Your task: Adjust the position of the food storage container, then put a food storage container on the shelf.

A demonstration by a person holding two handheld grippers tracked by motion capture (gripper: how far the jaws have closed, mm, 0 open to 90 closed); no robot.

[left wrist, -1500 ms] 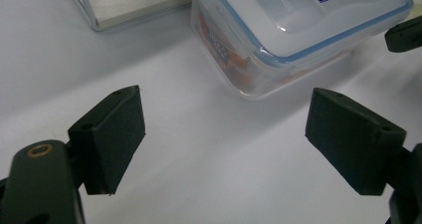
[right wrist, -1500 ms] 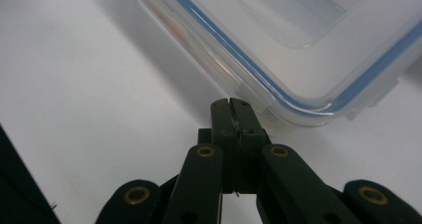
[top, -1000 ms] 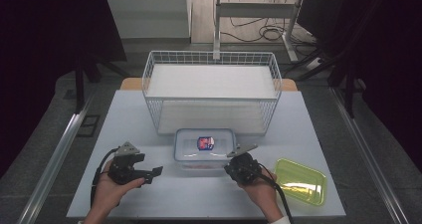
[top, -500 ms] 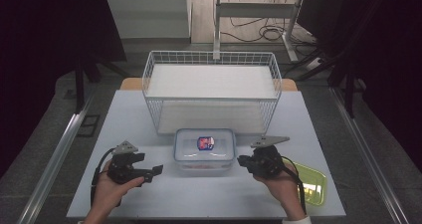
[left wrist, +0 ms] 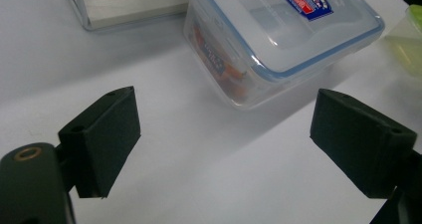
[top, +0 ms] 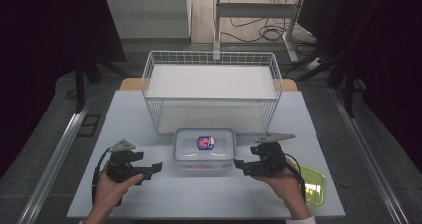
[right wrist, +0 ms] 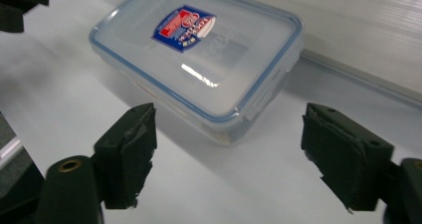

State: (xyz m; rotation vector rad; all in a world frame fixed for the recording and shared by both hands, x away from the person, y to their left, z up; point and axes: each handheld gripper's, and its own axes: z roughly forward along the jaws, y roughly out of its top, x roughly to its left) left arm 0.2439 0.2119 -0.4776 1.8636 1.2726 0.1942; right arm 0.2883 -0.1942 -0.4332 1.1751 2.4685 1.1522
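Claws level, flanking container | left claw apart | right claw just opening, empty

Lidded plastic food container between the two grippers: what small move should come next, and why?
Probably bring both grippers inward to the lidded container. The left gripper and right gripper both stand open, one at each short end, apart from it; the right gripper's jaws have just been opening with nothing between them.

A clear rectangular plastic food box with blue-edged lid and red-and-blue label, a white wire basket, a translucent lime-green plastic lid, pale grey table
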